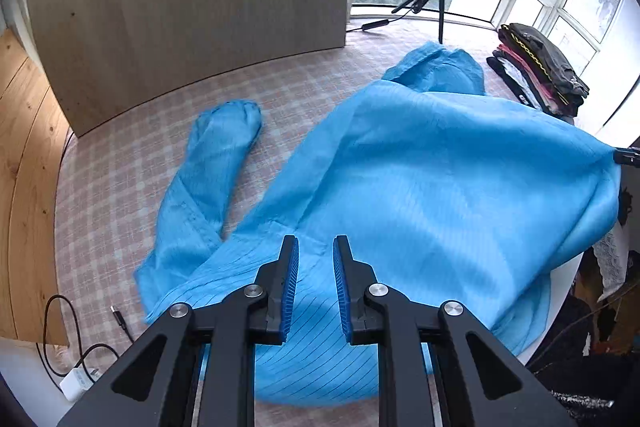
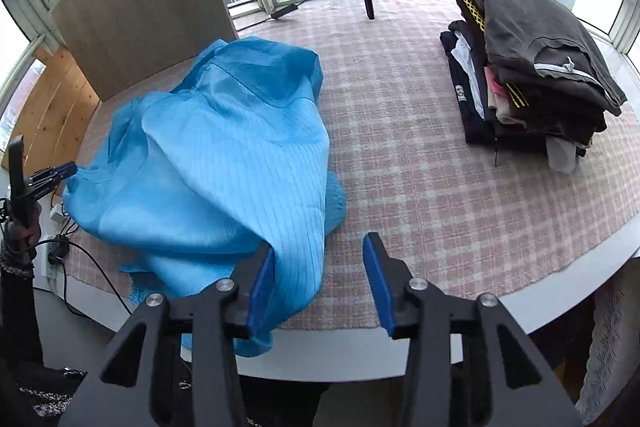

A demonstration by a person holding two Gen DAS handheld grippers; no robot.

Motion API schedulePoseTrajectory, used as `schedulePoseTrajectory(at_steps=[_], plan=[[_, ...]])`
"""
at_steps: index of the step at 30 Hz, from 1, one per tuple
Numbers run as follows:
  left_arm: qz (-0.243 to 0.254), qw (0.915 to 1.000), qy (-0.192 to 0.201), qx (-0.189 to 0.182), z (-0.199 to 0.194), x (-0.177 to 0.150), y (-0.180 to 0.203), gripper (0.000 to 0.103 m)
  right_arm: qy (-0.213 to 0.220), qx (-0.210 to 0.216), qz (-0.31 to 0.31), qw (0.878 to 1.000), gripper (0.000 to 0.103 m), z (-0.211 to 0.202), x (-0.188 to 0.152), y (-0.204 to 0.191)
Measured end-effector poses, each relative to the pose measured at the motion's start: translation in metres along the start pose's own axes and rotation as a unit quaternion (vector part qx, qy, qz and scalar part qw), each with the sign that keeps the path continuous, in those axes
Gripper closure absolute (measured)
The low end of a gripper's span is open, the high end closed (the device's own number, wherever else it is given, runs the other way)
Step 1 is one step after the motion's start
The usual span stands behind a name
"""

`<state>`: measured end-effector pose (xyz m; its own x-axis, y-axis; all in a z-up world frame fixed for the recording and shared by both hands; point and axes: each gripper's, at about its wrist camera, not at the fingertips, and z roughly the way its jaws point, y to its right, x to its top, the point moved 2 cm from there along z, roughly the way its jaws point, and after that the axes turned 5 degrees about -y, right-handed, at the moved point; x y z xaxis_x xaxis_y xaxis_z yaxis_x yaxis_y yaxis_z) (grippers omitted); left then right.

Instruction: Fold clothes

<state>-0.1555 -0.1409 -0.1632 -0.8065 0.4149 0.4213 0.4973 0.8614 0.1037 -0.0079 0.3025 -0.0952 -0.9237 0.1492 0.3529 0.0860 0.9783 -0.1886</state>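
Blue pinstriped garment [image 2: 224, 163], rumpled on checked cloth [image 2: 420, 187].

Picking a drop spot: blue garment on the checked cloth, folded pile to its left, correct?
No: the folded pile sits to the right of the blue garment, as the right wrist view shows. Both are on the checked cloth.

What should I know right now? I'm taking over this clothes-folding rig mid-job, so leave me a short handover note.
Left claw: nearly closed, apparently pinching the edge of the blue garment, which is lifted there.
Right claw: open and empty; the garment drapes against one finger.
Garment: rumpled on the checked tablecloth, one sleeve lying spread out.
Done: a stack of folded clothes sits to the right of it.
Left: smooth and fold the blue garment, then probably add it to the stack.
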Motion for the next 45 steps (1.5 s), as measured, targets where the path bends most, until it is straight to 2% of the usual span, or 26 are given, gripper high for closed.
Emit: schedulePoseTrajectory(at_steps=[2,3,4,5,7,9,11,12,16,19,21,23,25,28,31,33,34,35,37,39,41,43,45], plan=[[0.02,0.9997,0.002,-0.014,0.003,0.007,0.029,0.085,0.042,0.038,-0.014,0.998,0.055,-0.008,0.009,-0.007],[0.032,0.9993,0.004,-0.021,0.004,0.011,0.044,0.084,0.07,0.049,-0.029,0.996,0.045,-0.008,0.018,-0.015],[0.038,0.999,0.008,-0.024,0.005,0.014,0.059,0.083,0.098,0.061,-0.045,0.992,0.04,-0.009,0.026,-0.023],[0.036,0.9989,0.012,-0.026,0.007,0.018,0.069,0.083,0.126,0.072,-0.061,0.988,0.027,-0.009,0.035,-0.031],[0.027,0.999,0.017,-0.03,0.012,0.027,0.084,0.083,0.181,0.094,-0.089,0.975,0.026,-0.004,0.047,-0.042],[0.019,0.9994,0.02,-0.02,0.017,0.032,0.093,0.083,0.2,0.112,-0.119,0.966,0.026,0.007,0.06,-0.05],[0.006,0.9999,0.015,-0.005,0.022,0.037,0.091,0.082,0.16,0.093,-0.157,0.97,0.026,0.032,0.081,-0.053],[-0.008,0.9999,0.013,0.001,0.022,0.037,0.084,0.082,0.135,0.065,-0.171,0.974,0.026,0.046,0.093,-0.049],[-0.04,0.9984,0.005,0.039,0.022,0.037,0.047,0.066,0.095,-0.021,-0.227,0.969,0.026,0.098,0.139,-0.017],[-0.05,0.9969,-0.019,0.057,0.032,0.035,0.021,0.05,0.064,0.01,-0.254,0.965,0.026,0.134,0.174,0.011],[-0.047,0.9963,-0.05,0.051,0.043,0.032,0.009,0.047,0.047,0.021,-0.267,0.962,0.026,0.15,0.19,0.02],[-0.045,0.9948,-0.071,0.058,0.055,0.026,-0.003,0.039,0.029,0.033,-0.282,0.958,0.026,0.166,0.202,0.025],[-0.042,0.9912,-0.102,0.073,0.065,0.016,-0.014,0.037,0.017,0.037,-0.296,0.954,0.026,0.178,0.207,0.022],[-0.037,0.9824,-0.152,0.102,0.078,-0.003,-0.031,0.037,0.007,0.035,-0.318,0.947,0.026,0.19,0.209,0.013],[-0.063,0.98,-0.162,0.097,0.073,-0.031,-0.044,0.035,-0.003,0.037,-0.338,0.94,0.026,0.2,0.209,0.002],[-0.079,0.9797,-0.16,0.091,0.074,-0.044,-0.044,0.04,-0.013,0.041,-0.345,0.938,0.026,0.209,0.21,-0.005],[-0.086,0.9796,-0.157,0.091,0.075,-0.049,-0.043,0.074,-0.016,0.041,-0.347,0.937,0.026,0.214,0.211,-0.008],[-0.092,0.98,-0.155,0.086,0.075,-0.053,-0.041,0.098,-0.018,0.041,-0.349,0.936,0.026,0.218,0.213,-0.011],[-0.098,0.9827,-0.144,0.063,0.069,-0.054,-0.034,0.103,-0.021,0.04,-0.349,0.936,0.026,0.224,0.216,-0.017],[-0.078,0.9879,-0.119,0.061,0.054,-0.051,-0.027,0.103,-0.023,0.044,-0.349,0.936,0.026,0.227,0.222,-0.023],[-0.086,0.9879,-0.105,0.075,0.038,-0.045,-0.034,0.103,-0.025,0.049,-0.353,0.934,0.026,0.229,0.228,-0.028],[-0.103,0.9902,-0.087,0.036,0.027,-0.033,-0.039,0.099,-0.023,0.051,-0.359,0.932,0.026,0.229,0.232,-0.033],[-0.095,0.9933,-0.062,0.022,0.024,-0.013,-0.034,0.064,-0.025,0.054,-0.366,0.929,0.026,0.228,0.235,-0.036]])
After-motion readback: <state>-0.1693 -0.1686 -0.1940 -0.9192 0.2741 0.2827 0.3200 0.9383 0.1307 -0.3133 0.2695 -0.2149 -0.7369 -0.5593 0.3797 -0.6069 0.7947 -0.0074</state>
